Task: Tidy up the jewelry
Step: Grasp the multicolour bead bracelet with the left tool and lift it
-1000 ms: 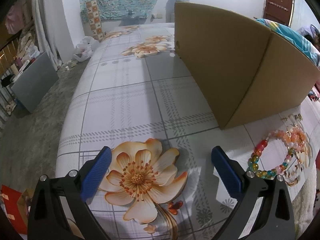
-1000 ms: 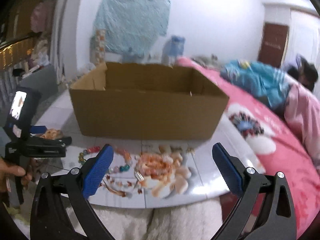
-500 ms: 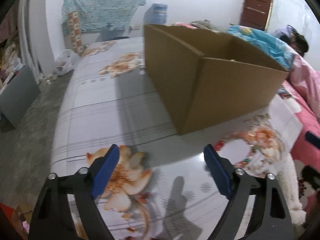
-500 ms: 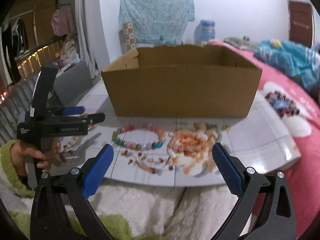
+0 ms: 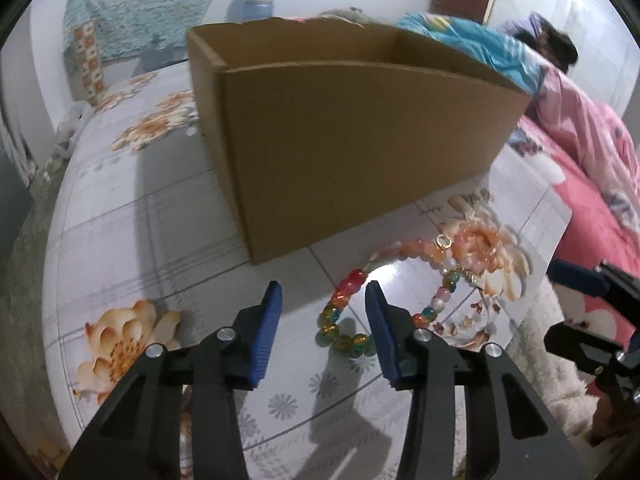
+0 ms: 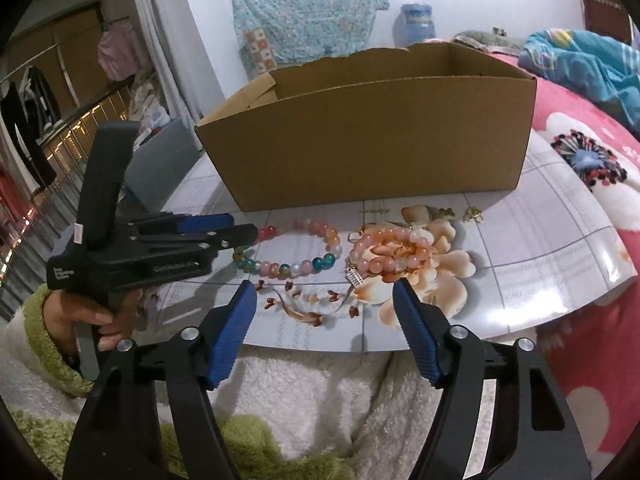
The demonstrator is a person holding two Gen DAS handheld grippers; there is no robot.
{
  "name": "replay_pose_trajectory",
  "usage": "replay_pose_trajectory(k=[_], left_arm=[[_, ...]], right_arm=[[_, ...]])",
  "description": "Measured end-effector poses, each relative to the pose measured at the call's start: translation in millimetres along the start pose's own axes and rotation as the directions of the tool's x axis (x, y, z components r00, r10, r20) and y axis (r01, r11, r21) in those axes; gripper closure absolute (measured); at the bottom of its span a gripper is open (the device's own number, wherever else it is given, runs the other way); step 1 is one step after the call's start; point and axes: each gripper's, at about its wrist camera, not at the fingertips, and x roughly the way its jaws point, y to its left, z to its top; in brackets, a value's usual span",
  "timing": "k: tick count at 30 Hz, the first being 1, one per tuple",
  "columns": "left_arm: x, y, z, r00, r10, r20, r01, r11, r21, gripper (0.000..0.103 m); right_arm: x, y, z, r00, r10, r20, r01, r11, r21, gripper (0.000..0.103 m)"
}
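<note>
Two bead bracelets [image 6: 292,254] on the desk [image 6: 540,240]: light, floppy, slippery; both grippers' fingers [image 5: 269,336] closing on nothing; pinch across the strand.

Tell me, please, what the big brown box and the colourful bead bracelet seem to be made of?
Brown box: looks like plain corrugated cardboard, matte; it has a raw torn top edge and folded flaps.

Bead bracelet: round beads in red, pink, teal and amber, glossy and partly see-through, so probably glass, though plastic is possible. What strings them cannot be seen.
</note>
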Motion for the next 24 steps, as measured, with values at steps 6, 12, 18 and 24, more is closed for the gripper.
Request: replay_pose_trajectory(k=[6,12,18,24], left_arm=[[13,-15,2,0.997,0.068,-0.024,-0.065,0.992,0.109,0.065],[12,-18,3,0.998,0.062,-0.031,-0.057,0.989,0.138,0.094],[-6,-4,-8,0.999,0.043,-0.009,-0.042,0.996,0.083,0.094],[-13,8,-20,0.999,0.051,-0.013,-0.051,0.997,0.049,0.094]], right_arm=[[2,-5,3,1.0,0.011,-0.01,-0.01,1.0,0.015,0.049],[8,-9,4,0.999,0.028,-0.028,-0.027,0.999,0.031,0.064],[11,-5,9,0.998,0.051,-0.036,-0.05,0.998,0.03,0.068],[26,8,19,0.994,0.093,-0.063,-0.093,0.996,0.008,0.068]])
